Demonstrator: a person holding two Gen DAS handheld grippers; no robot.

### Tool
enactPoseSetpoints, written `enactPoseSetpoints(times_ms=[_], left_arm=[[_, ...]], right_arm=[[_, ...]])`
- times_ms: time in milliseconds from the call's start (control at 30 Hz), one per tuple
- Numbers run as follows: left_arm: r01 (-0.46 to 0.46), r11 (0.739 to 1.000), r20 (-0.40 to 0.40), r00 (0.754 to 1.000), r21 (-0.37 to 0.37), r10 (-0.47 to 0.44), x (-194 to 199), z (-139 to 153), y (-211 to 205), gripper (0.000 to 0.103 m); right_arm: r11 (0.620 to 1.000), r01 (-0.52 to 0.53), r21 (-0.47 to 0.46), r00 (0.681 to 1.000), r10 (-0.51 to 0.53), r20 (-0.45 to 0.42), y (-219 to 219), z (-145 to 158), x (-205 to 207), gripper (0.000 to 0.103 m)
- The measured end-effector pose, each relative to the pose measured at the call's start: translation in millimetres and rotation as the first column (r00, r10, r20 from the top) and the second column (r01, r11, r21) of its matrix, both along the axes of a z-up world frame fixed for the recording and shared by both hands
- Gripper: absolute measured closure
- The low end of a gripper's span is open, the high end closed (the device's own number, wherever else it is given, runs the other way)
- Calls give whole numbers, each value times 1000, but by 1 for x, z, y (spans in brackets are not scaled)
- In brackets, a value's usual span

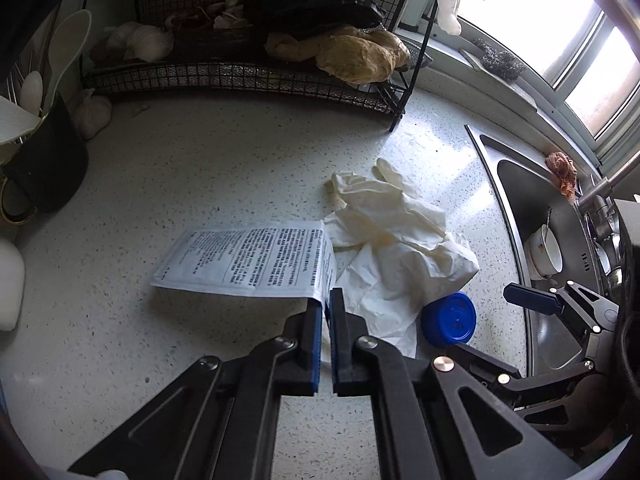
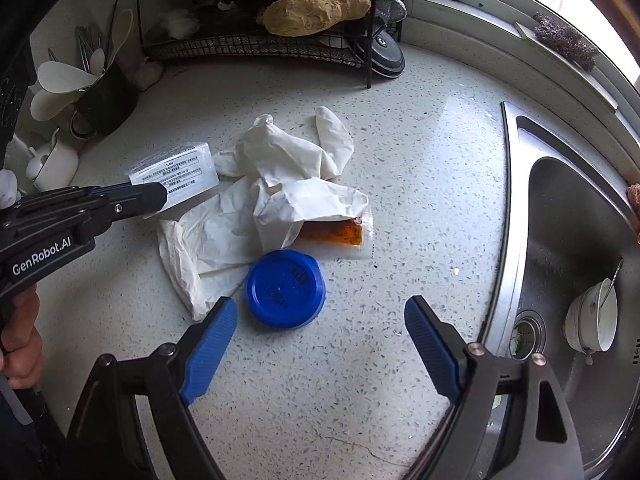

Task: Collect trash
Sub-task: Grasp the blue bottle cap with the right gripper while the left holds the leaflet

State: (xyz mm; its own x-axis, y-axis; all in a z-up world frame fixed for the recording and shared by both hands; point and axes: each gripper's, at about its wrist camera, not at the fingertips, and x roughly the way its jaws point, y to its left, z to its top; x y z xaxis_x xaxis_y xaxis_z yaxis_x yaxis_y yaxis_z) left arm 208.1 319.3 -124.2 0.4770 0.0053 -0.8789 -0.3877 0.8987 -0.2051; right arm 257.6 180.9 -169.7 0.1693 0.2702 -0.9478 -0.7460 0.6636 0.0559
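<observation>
My left gripper (image 1: 326, 300) is shut on the corner of a white printed packet (image 1: 252, 258) and holds it just above the speckled counter (image 1: 200, 160); the packet also shows in the right wrist view (image 2: 176, 172). Beside it lie crumpled white gloves (image 1: 384, 208) on a crumpled tissue (image 1: 384, 292), a blue round lid (image 1: 450, 320) and a clear sauce packet with orange residue (image 2: 340, 236). My right gripper (image 2: 320, 320) is open and empty, just in front of the blue lid (image 2: 285, 288).
A black wire rack (image 1: 240, 76) with garlic and bags stands at the back. A black utensil holder (image 1: 44, 164) stands at the left. A steel sink (image 2: 568, 248) with a bowl (image 2: 592, 320) lies at the right. A white teapot (image 2: 52, 164) stands at the left.
</observation>
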Motion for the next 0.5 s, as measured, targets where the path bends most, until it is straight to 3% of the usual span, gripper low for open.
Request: enactPoseSetpoints(times_ms=[200, 267, 400, 500], left_arm=[[4, 1000, -26, 1000, 7, -3, -3, -6, 0, 100], [7, 1000, -26, 1000, -1, -7, -2, -8, 0, 100], [0, 1000, -25, 1000, 8, 1, -4, -7, 1, 100], [-10, 1000, -27, 1000, 6, 10, -7, -7, 3, 100]], right_arm=[[1000, -12, -16, 1000, 12, -3, 9, -15, 4, 18], [1000, -9, -14, 1000, 9, -8, 12, -18, 5, 25], [1000, -4, -15, 1000, 4, 0, 16, -19, 1, 28], [1000, -11, -6, 1000, 11, 13, 17, -16, -2, 44]])
